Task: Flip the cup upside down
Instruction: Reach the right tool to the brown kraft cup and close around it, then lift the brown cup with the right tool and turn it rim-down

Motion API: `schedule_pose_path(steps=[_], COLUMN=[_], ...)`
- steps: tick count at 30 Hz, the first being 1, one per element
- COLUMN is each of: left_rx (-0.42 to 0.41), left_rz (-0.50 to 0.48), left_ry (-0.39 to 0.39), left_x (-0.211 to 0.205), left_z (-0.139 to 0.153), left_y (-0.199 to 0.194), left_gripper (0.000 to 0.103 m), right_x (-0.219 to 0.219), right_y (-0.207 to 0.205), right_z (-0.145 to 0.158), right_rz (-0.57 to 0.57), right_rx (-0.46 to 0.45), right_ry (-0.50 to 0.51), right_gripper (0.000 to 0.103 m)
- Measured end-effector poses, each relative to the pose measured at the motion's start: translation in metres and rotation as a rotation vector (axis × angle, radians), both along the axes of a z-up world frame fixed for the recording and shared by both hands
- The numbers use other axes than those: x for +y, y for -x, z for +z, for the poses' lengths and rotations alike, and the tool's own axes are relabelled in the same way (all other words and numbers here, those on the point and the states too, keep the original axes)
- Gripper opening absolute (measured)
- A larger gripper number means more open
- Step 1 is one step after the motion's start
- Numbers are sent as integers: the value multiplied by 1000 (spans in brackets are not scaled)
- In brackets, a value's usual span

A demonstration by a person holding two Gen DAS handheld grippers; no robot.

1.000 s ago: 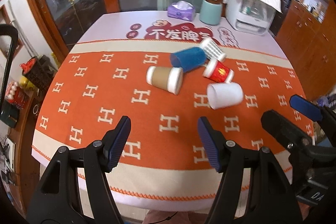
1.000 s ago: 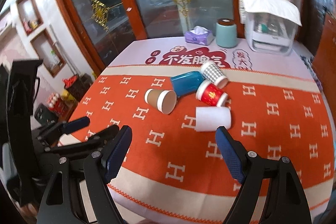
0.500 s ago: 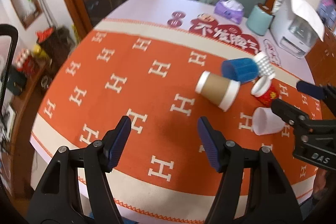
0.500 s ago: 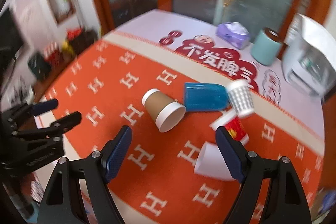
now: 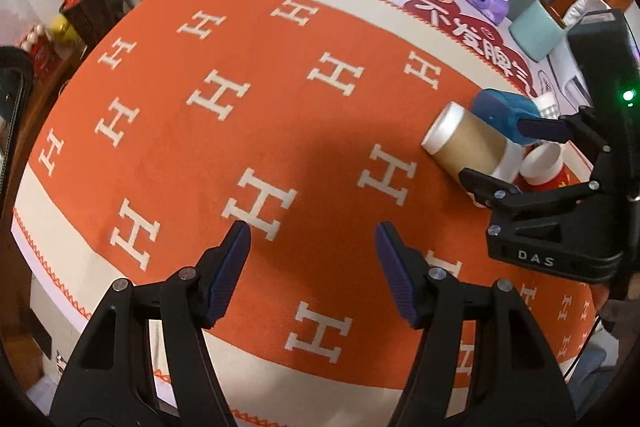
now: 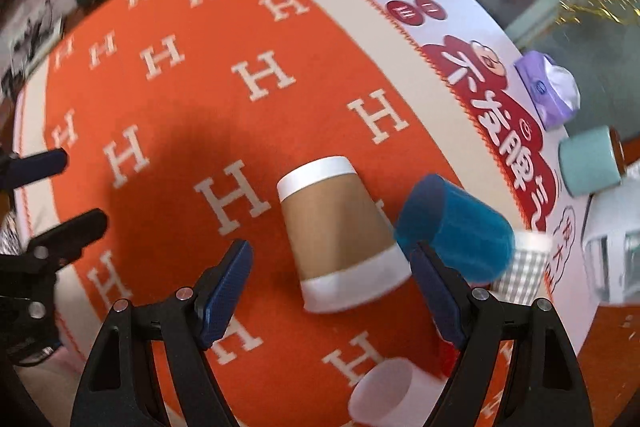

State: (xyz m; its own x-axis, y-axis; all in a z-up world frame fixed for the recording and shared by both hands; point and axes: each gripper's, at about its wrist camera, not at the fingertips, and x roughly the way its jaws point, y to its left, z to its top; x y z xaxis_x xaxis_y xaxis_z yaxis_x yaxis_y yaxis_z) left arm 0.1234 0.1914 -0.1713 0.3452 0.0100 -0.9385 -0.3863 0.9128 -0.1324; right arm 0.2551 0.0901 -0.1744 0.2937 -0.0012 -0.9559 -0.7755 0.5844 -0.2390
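A brown paper cup (image 6: 340, 235) with white bands lies on its side on the orange tablecloth (image 6: 168, 115). My right gripper (image 6: 332, 287) is open, its fingers either side of the cup's wide end, just above it. The cup also shows in the left wrist view (image 5: 468, 147), with the right gripper (image 5: 504, 155) over it. My left gripper (image 5: 312, 267) is open and empty above bare cloth, left of the cups.
A blue cup (image 6: 456, 231), a checked cup (image 6: 520, 271), a red cup (image 5: 544, 167) and a white cup (image 6: 384, 391) lie close around the brown one. A purple tissue box (image 6: 548, 95), a teal canister (image 6: 592, 167) and a white appliance (image 6: 612, 255) stand at the back.
Both grippers have moved forward and down over the table. The right gripper has come in around the brown cup. The left gripper has swung left, away from the cups.
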Motion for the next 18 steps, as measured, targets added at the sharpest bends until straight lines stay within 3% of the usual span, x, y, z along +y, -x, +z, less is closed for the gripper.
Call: schedule_pose_path(steps=[6, 11, 18], left_rx=[52, 76, 90], left_rz=[4, 5, -8], left_ry=[-13, -16, -23], left_x=[5, 4, -1], left_z=[-17, -25, -23], left_y=[-2, -4, -4], left_gripper=[62, 62, 62], right_x=[10, 9, -6], right_y=[-10, -13, -3], right_z=[-43, -67, -50], right_rz=[60, 83, 44], right_rx=[23, 38, 58], right_ry=[132, 188, 129], right_gripper=[81, 69, 67])
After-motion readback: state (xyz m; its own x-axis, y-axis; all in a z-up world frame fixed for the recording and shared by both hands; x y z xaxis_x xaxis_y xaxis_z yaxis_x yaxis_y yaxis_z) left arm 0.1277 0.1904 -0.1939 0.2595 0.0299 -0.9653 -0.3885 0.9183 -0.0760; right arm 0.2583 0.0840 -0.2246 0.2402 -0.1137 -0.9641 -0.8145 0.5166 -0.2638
